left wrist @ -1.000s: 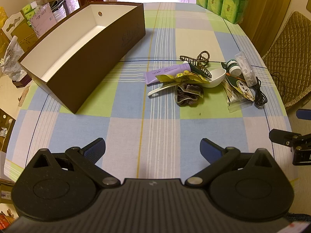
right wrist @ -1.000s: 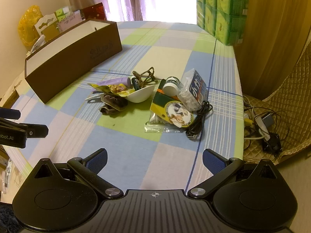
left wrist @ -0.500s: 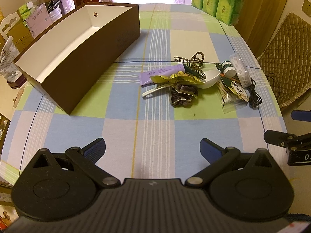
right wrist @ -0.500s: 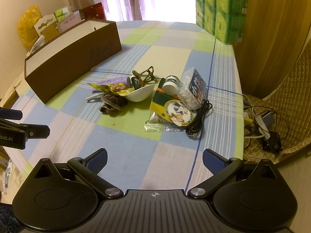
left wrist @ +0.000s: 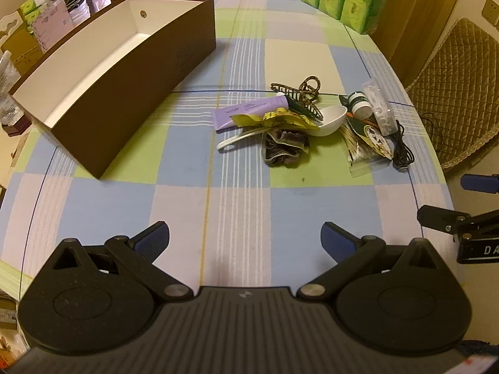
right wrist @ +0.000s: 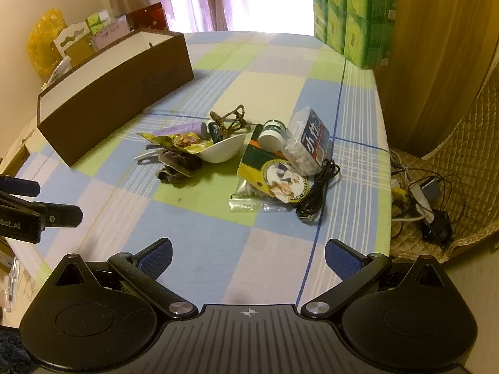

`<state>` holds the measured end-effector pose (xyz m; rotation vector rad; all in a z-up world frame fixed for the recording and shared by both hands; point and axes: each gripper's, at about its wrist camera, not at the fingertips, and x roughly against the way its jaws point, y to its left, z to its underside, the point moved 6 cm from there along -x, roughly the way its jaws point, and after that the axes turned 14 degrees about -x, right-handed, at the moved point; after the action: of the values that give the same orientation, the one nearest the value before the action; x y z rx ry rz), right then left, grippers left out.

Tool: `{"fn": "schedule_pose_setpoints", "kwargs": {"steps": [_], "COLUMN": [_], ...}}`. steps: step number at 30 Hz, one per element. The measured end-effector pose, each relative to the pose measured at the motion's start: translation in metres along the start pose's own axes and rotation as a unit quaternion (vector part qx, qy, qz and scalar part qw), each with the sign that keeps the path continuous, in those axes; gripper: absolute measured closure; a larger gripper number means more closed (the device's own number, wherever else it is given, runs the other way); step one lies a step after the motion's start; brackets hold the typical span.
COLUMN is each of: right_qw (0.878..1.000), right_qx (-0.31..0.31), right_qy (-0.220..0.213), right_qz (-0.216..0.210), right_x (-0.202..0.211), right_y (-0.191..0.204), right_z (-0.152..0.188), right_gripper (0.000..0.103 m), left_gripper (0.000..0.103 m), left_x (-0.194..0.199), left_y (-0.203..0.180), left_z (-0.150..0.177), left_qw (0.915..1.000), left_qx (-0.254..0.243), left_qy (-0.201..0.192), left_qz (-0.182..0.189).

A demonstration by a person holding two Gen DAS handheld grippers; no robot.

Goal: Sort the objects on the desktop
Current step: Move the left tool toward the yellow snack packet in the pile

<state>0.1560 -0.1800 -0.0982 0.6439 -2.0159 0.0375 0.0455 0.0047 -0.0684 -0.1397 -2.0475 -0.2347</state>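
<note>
A heap of small objects lies mid-table: a purple tube (left wrist: 249, 112), a white spoon (left wrist: 330, 120), a dark scrunchie (left wrist: 284, 151), a yellow snack wrapper (left wrist: 274, 120), a brown hair claw (left wrist: 307, 88), a white-capped bottle (left wrist: 360, 107), a green round-label packet (right wrist: 274, 174), a clear plastic box (right wrist: 307, 143) and a black cable (right wrist: 318, 187). The long brown box (left wrist: 124, 71) with a white inside stands empty at the left. My left gripper (left wrist: 244, 240) is open near the table's front edge. My right gripper (right wrist: 248, 257) is open too, short of the heap.
The checked tablecloth (left wrist: 243, 202) covers the table. Green tissue packs (right wrist: 355, 9) stand at the far right corner. A quilted chair (left wrist: 452, 74) with cables and an adapter (right wrist: 427, 199) is at the right. Boxes and bags (right wrist: 62, 43) crowd the left side.
The left gripper's view has drifted: the box and the heap sit a little further left and lower in frame. The right view is almost unchanged. Both stay open.
</note>
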Motion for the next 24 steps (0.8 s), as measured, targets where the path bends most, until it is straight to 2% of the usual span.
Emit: {"fn": "schedule_pose_setpoints", "kwargs": {"steps": [14,24], "right_qw": [1.000,1.000], "right_qx": [-0.004,-0.013], "right_qy": [0.021,0.021], "right_qz": [0.011,0.019], "right_x": [-0.017,-0.028], "right_y": [-0.012,-0.015], "right_z": [-0.004,-0.008], "right_gripper": [0.002,0.002], "left_gripper": [0.001,0.001], "left_x": [-0.013,-0.027], "left_y": [0.006,0.011], "left_z": [-0.012,-0.023], "left_qw": [1.0000,0.9998], "left_qx": [-0.006,-0.018], "left_qy": [-0.003,-0.004], "left_qz": [-0.001,0.004]}}
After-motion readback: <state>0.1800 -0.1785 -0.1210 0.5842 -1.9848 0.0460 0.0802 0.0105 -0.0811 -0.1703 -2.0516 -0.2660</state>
